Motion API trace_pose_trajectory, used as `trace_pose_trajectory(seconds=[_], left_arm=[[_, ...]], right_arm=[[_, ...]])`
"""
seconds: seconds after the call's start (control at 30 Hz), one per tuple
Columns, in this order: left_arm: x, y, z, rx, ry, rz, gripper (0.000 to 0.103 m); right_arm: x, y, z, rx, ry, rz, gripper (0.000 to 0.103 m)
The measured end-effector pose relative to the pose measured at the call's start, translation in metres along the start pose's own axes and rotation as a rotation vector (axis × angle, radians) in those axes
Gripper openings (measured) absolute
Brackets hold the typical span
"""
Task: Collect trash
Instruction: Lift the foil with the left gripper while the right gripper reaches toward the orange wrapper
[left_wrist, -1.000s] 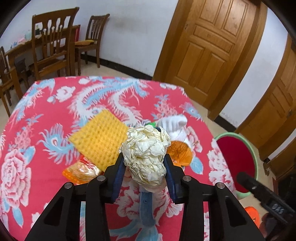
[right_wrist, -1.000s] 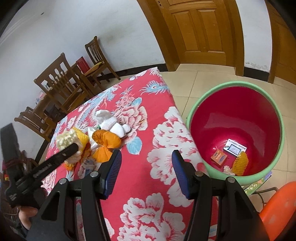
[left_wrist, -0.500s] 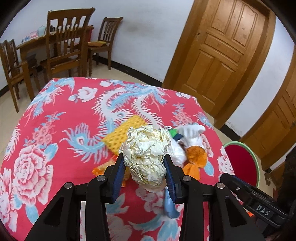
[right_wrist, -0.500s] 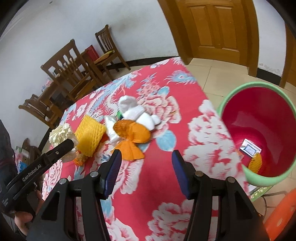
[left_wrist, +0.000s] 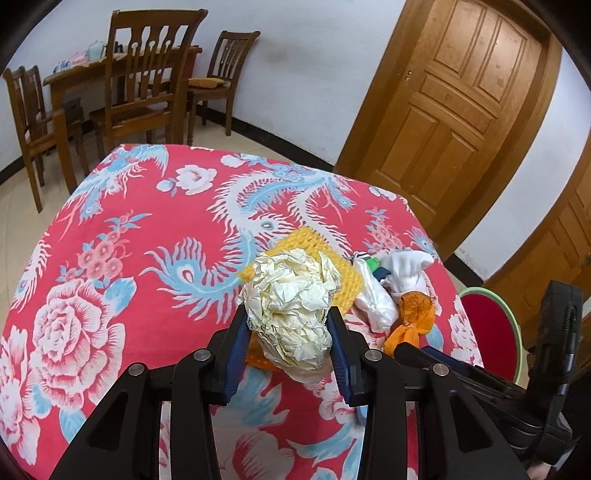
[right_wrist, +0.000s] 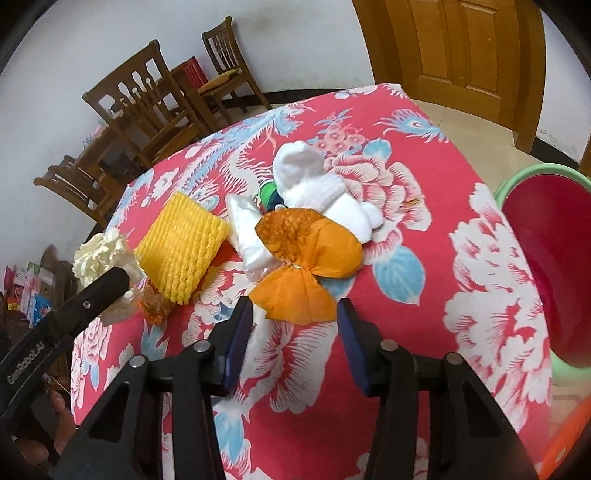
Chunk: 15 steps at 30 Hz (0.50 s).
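My left gripper (left_wrist: 290, 325) is shut on a crumpled cream paper ball (left_wrist: 291, 306) and holds it above the red floral tablecloth (left_wrist: 147, 229). The ball also shows in the right wrist view (right_wrist: 98, 254). My right gripper (right_wrist: 293, 314) is open, with its jaws just in front of an orange wrapper (right_wrist: 306, 258). Behind the wrapper lie a yellow foam net (right_wrist: 181, 247), a clear plastic bag (right_wrist: 243, 229) and a white foam piece (right_wrist: 314, 184). The pile also shows in the left wrist view (left_wrist: 391, 291).
A red basin with a green rim (right_wrist: 546, 258) stands on the floor to the right of the table. Wooden chairs (left_wrist: 140, 92) and a wooden table stand behind. Wooden doors (left_wrist: 461, 110) are at the back right.
My left gripper has drawn back from the pile with the paper ball in it. My right gripper has swung left from the basin toward the orange wrapper and come close to it.
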<state>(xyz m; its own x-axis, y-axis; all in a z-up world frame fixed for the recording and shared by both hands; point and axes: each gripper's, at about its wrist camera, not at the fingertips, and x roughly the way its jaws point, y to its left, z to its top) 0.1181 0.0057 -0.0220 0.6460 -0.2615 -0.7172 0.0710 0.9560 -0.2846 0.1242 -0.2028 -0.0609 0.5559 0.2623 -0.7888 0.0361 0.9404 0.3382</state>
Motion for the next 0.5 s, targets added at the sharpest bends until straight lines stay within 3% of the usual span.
trace_pose_trajectory(seconds=[0.1, 0.27, 0.37, 0.5], left_arm=[[0.001, 0.003, -0.001, -0.004, 0.002, -0.002, 0.041], [0.000, 0.001, -0.001, -0.002, 0.003, -0.008, 0.042], [-0.002, -0.001, -0.002, 0.005, 0.002, -0.012, 0.042], [-0.005, -0.006, -0.002, 0.017, -0.002, -0.016, 0.042]], right_arm=[[0.003, 0.002, 0.000, -0.007, -0.006, -0.013, 0.041], [0.005, 0.000, 0.000, -0.009, -0.010, -0.024, 0.015], [0.002, -0.001, -0.001, -0.014, -0.018, -0.023, 0.007], [-0.006, -0.002, -0.004, -0.018, -0.036, -0.019, 0.004]])
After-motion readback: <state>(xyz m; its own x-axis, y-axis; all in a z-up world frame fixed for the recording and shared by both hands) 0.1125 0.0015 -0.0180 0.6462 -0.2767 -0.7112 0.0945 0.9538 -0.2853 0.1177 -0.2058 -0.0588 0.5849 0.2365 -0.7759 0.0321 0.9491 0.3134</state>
